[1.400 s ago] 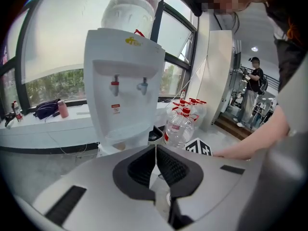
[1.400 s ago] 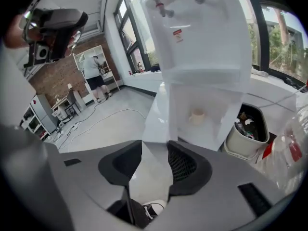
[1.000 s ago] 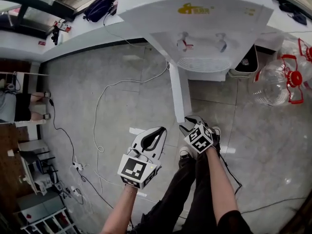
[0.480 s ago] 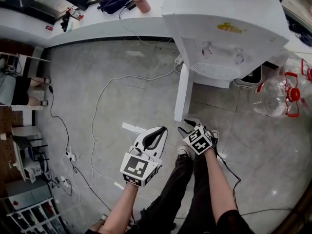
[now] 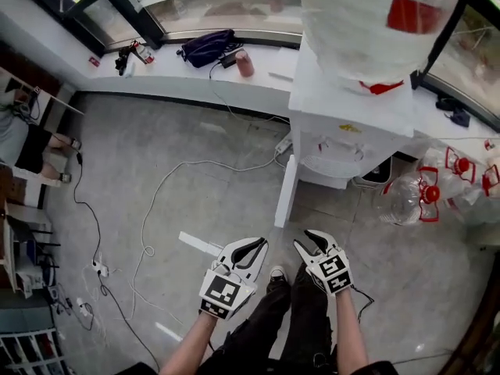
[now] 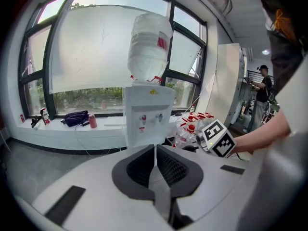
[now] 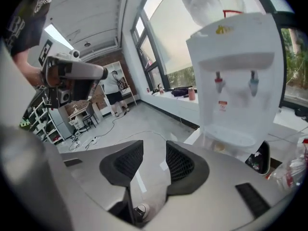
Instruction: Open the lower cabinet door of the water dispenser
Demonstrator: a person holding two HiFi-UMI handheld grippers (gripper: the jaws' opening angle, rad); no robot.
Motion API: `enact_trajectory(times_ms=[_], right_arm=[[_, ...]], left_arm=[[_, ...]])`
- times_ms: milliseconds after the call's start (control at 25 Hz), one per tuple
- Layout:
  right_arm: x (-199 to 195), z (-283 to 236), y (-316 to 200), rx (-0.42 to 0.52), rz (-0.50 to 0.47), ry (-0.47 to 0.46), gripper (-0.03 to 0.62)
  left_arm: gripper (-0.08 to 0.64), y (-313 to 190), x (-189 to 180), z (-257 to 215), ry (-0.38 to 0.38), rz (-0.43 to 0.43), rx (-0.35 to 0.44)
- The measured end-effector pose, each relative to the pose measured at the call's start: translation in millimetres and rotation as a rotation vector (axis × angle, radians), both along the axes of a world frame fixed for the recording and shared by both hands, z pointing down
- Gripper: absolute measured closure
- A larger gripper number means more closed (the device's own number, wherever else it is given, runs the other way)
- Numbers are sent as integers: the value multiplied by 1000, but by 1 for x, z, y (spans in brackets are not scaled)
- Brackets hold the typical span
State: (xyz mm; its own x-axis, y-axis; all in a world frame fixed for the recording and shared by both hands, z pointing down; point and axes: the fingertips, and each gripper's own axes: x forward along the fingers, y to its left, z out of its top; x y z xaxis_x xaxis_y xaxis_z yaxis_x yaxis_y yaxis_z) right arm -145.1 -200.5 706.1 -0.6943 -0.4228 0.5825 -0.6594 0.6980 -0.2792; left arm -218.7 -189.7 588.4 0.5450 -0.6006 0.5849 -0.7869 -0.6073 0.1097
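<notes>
The white water dispenser [image 5: 351,127] stands at the upper right of the head view with a large bottle [image 5: 375,22] on top. Its lower cabinet door [image 5: 287,190] is swung open and shows edge-on as a narrow white panel. My left gripper [image 5: 258,245] hangs in front of it, shut with nothing held; its pads meet in the left gripper view [image 6: 155,148]. My right gripper [image 5: 306,239] is apart from the door and open; its jaws have just been closing on nothing [image 7: 154,148]. The dispenser [image 7: 240,81] fills the right gripper view's right.
Empty water bottles [image 5: 410,198] lie right of the dispenser. White cables [image 5: 156,209] run over the grey floor. A dark bag [image 5: 207,47] sits on the window ledge. A seated person [image 5: 16,143] is at the far left. My own legs and shoes [image 5: 277,273] are below the grippers.
The view has lifted: the dispenser looks farther off and its bottle has come into sight. Both grippers rose, and the right one came away from the door's lower edge, its jaws narrower.
</notes>
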Motion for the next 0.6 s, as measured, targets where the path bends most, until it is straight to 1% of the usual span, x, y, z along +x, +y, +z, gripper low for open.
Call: enact_trajectory(times_ms=[80,160,280,440,520,600], right_arm=[[7,-34,12,7,25,-13,436],[9,-71,25,9,56,-47,443],[14,-126,39,30,118,-96,457],[24,-187,53,68,184,-131,473],[26,-213,60,88,198,-151,480],[27,-238,69,113,198,-151,486]], left_arm=[[540,11,0,-25,-4,34,20],[540,23,-2,-47,-12,61,38],[540,41,-2,-77,-11,76,53],[540,60,4,-111,34,85,65],[540,69,10,-128,52,112,85],[540,76,15,-145,66,150,119]])
